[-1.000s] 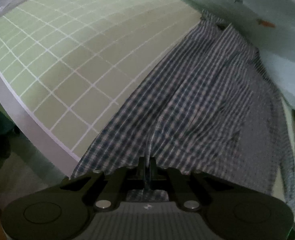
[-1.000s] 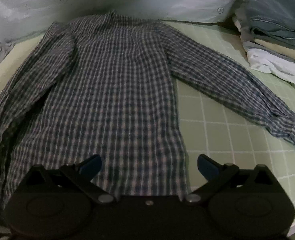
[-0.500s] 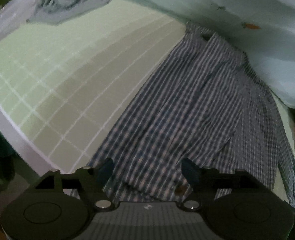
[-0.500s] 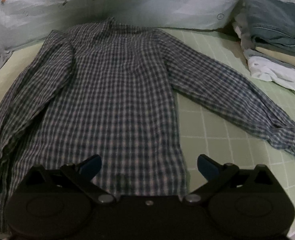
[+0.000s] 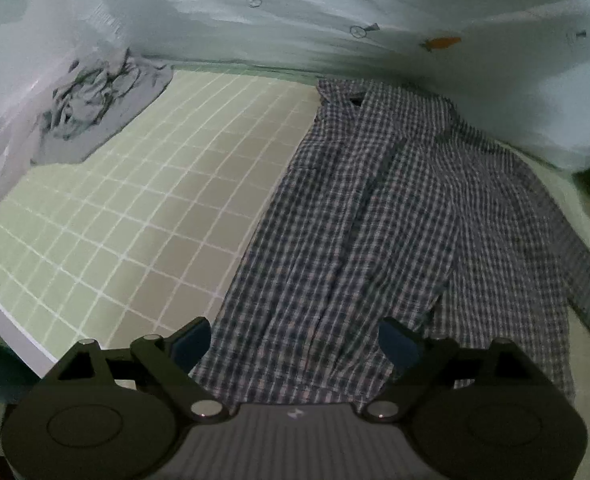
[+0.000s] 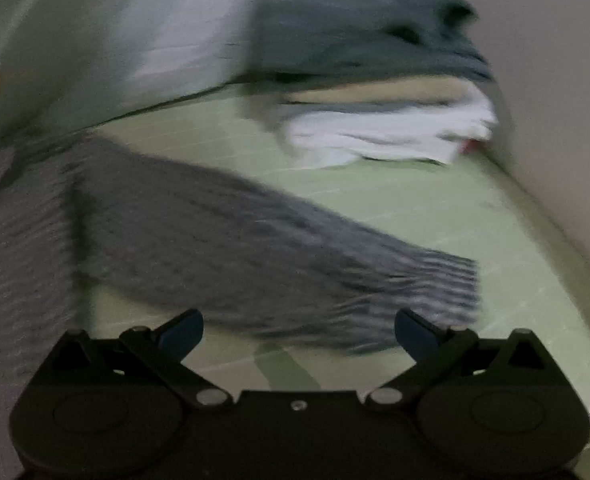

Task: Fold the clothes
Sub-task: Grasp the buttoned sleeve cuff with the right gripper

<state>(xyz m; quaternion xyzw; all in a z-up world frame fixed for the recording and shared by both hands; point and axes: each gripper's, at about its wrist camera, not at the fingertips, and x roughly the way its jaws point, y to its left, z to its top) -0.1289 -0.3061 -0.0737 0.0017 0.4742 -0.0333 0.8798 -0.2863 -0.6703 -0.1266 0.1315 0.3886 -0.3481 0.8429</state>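
A home bedroom: green gridded mat [image 5: 143,208], carrot-print bedding [image 5: 375,12], stacked folded clothes [image 6: 379,92].

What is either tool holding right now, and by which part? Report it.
Nothing. The left tool is open above the plaid shirt's hem; the right tool is open near its outstretched sleeve.

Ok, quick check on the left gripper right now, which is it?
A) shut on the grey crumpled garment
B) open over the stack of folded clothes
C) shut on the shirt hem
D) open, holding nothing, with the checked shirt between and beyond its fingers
D: the left gripper has its fingers spread wide apart with nothing pinched, and the checked shirt lies flat on the green grid mat in front of it.
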